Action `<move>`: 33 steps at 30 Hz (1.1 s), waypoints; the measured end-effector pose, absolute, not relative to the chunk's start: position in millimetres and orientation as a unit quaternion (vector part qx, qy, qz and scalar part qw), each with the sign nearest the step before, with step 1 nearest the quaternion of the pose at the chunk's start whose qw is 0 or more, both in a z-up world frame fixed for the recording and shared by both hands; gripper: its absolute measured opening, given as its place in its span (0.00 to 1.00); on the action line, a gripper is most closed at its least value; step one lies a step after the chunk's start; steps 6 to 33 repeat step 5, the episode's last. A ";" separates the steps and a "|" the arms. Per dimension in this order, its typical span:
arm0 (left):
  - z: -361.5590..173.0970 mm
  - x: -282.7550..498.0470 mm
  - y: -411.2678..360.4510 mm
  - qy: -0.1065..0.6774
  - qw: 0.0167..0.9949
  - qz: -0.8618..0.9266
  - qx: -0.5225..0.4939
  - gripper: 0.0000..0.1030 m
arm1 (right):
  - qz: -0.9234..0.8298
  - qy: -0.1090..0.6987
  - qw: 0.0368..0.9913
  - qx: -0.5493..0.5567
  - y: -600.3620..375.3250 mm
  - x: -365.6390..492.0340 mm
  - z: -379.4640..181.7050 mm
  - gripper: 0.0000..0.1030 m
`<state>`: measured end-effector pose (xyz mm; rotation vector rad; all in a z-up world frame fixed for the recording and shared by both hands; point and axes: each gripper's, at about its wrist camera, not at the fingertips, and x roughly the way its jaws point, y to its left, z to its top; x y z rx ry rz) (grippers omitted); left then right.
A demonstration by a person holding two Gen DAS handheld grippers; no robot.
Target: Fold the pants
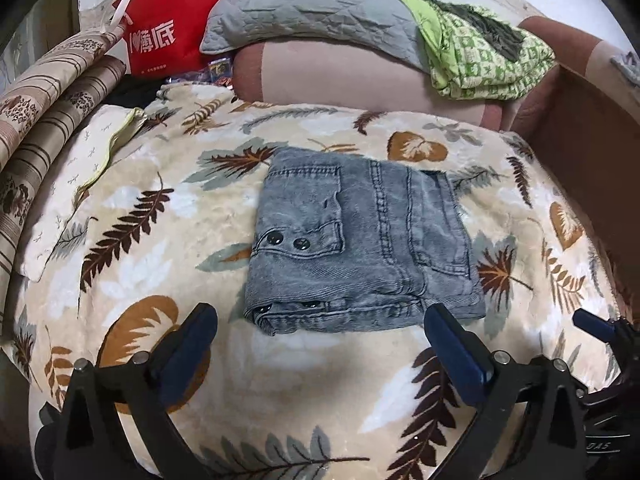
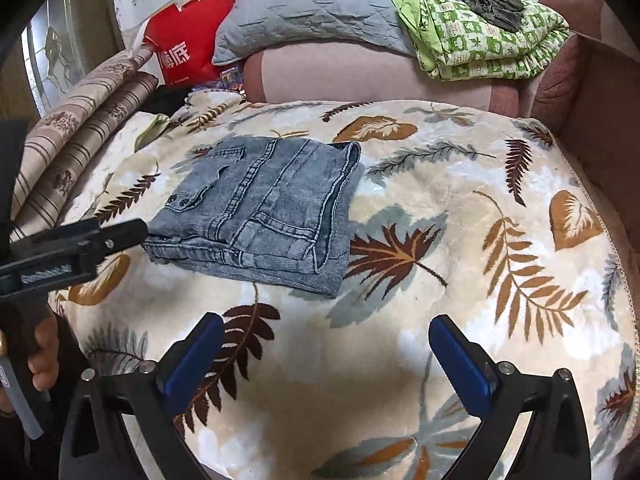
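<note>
Left gripper point(image 1: 320, 332) and right gripper point(image 2: 326, 340), both spread, near folded pants point(image 1: 360, 236).

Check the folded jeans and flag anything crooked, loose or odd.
Nothing stands out. The jeans lie in a compact folded stack on the leaf-print blanket, edges fairly even. Both tongs, left and right, are open and clear of them.

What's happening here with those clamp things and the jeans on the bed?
A person holds a two-finger gripper in each hand to fold pants. The grey denim pants already lie in a compact folded bundle on the leaf-patterned blanket. The left gripper and the right gripper are both open and empty, just short of the bundle. Behind it are a grey pillow, a green quilt and a red bag.
</note>
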<state>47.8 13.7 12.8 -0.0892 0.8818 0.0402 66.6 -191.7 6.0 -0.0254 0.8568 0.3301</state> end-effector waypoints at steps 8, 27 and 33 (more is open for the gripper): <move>14.1 50.5 14.4 0.428 0.902 0.000 -0.045 1.00 | 0.157 0.412 0.897 -0.021 -185.5 68.0 12.2 1.00; 14.1 50.5 14.4 0.428 0.902 0.000 -0.045 1.00 | 0.157 0.412 0.897 -0.021 -185.5 68.0 12.2 1.00; 14.1 50.5 14.4 0.428 0.902 0.000 -0.045 1.00 | 0.157 0.412 0.897 -0.021 -185.5 68.0 12.2 1.00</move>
